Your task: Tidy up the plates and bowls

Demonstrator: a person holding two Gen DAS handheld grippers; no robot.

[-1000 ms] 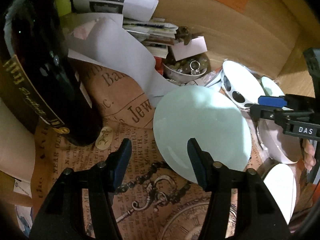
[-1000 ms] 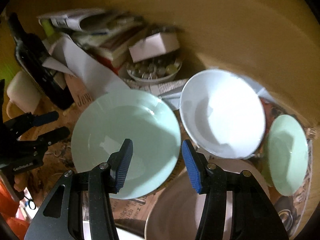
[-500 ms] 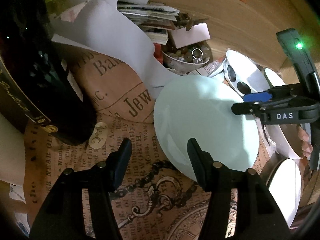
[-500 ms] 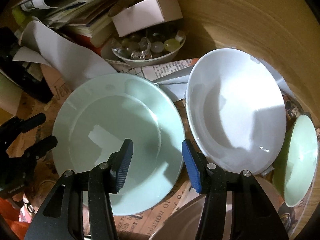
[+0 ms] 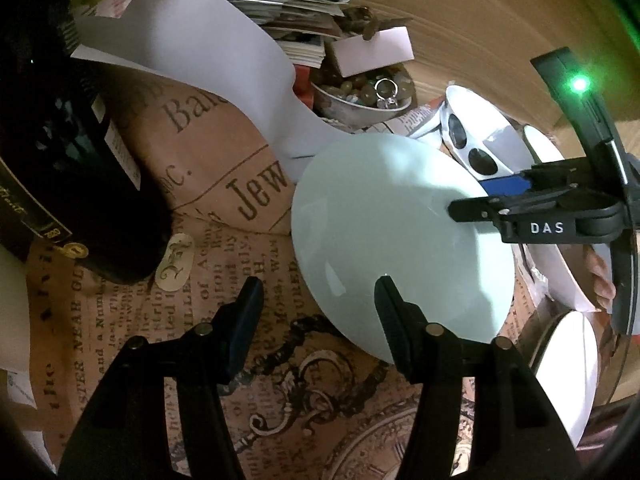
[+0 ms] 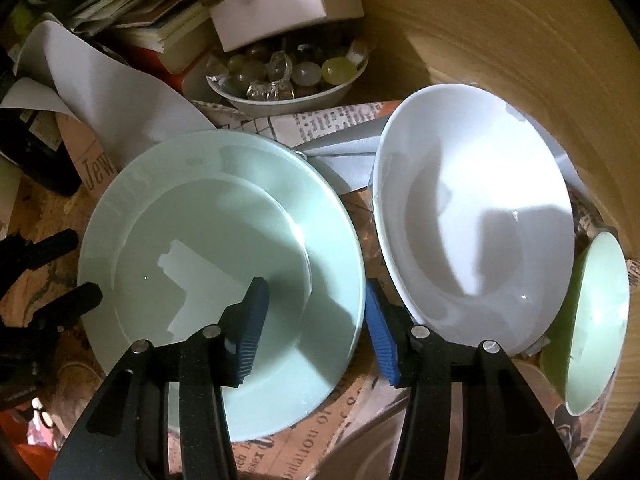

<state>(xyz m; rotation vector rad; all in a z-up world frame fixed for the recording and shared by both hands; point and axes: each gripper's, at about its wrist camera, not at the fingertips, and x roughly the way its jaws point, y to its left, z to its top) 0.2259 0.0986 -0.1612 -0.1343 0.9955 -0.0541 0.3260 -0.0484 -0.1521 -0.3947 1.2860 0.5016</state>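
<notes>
- Right gripper (image 6: 316, 322): jaws apart and just now narrowing, straddling the near-right rim of the pale green plate (image 6: 216, 256) — pads not pressing.
- White bowl (image 6: 476, 216) just right of that gripper; small green bowl (image 6: 596, 324) beyond it.
- Left gripper (image 5: 316, 308): jaws apart, empty — plate rim at its right finger.

Glossy ceramic on printed paper

I see a glazed, shiny green plate (image 6: 224, 264) and white bowl (image 6: 476, 216) on matt, creased newsprint-style paper (image 5: 224, 280); the bottle (image 5: 76, 184) is dark, glossy glass, the wall (image 6: 500, 32) smooth wood.
</notes>
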